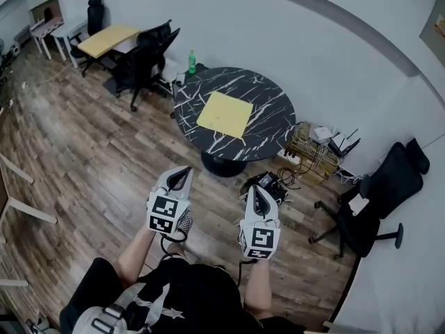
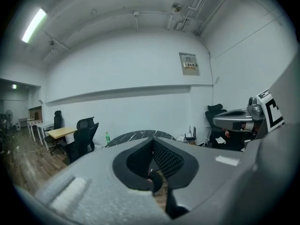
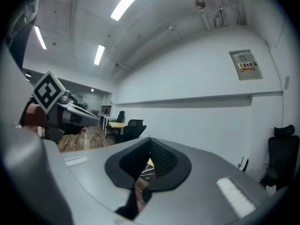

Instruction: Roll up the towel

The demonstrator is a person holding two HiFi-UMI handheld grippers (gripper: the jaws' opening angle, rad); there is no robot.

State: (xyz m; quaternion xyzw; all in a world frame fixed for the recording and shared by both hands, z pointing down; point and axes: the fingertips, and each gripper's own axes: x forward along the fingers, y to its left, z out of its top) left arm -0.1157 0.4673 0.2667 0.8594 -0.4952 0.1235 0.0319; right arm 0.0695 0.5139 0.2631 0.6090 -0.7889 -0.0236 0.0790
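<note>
- The towel (image 1: 224,115), a yellow square, lies flat and unrolled on the round black table (image 1: 271,99), left of its middle. Nothing rests on it, so rolling looks not yet begun.
- The left gripper (image 1: 183,172) is held near the person's body, well apart from the table and aimed toward it. Its jaws are pressed fully together with nothing between them.
- The right gripper (image 1: 256,189) sits just to its right in the same pose, its jaws likewise closed and empty.
- They are likely carried side by side and shut because there is nothing to hold yet; this reads as an approach stance.
- The next move probably calls for reaching the table's near edge, parting both pairs of jaws and taking one edge of the towel at two points.
- A green bottle (image 1: 192,62) stands beyond the table's far left edge, clear of the towel.
- Cables (image 1: 314,150) lie on the floor to the table's right, worth stepping around.
</note>
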